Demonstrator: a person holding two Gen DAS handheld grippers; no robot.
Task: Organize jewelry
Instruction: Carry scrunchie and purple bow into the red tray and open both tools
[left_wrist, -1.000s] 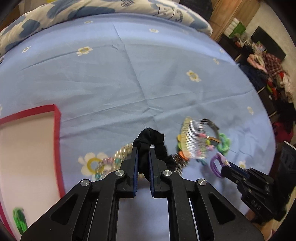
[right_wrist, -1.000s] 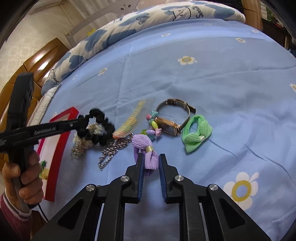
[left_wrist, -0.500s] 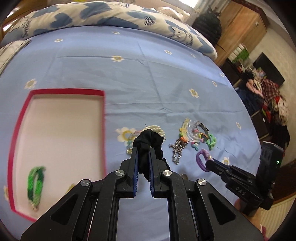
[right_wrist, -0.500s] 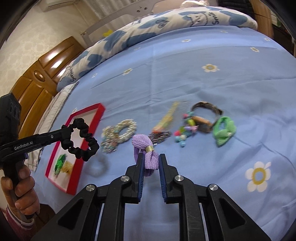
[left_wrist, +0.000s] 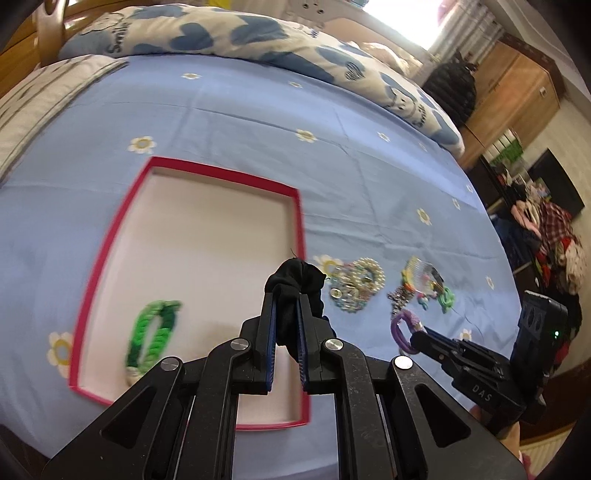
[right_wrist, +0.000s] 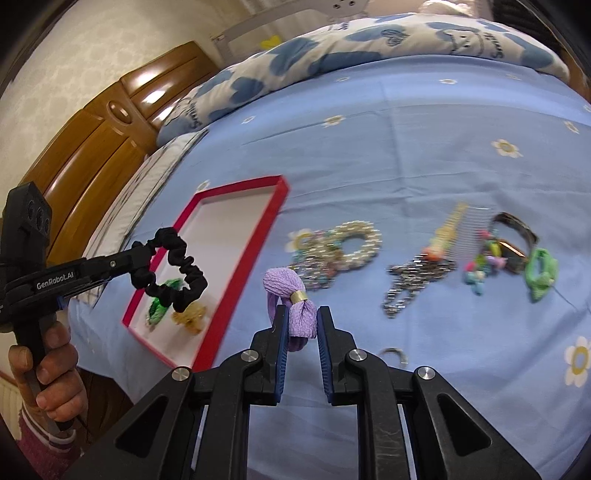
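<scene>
The left gripper (left_wrist: 286, 299), low in the centre of its view, has its jaws closed on a black scrunchie (left_wrist: 295, 284) held above the red-rimmed tray (left_wrist: 301, 221) on the blue flowered bed (left_wrist: 258, 122). A green braided bracelet (left_wrist: 151, 332) lies in the tray's lower left. The right gripper (right_wrist: 301, 325) pinches a purple hair tie (right_wrist: 291, 295). Pearl bracelets (right_wrist: 351, 240), a chain (right_wrist: 410, 280) and a comb (right_wrist: 461, 236) lie in a row across the right of the frame.
</scene>
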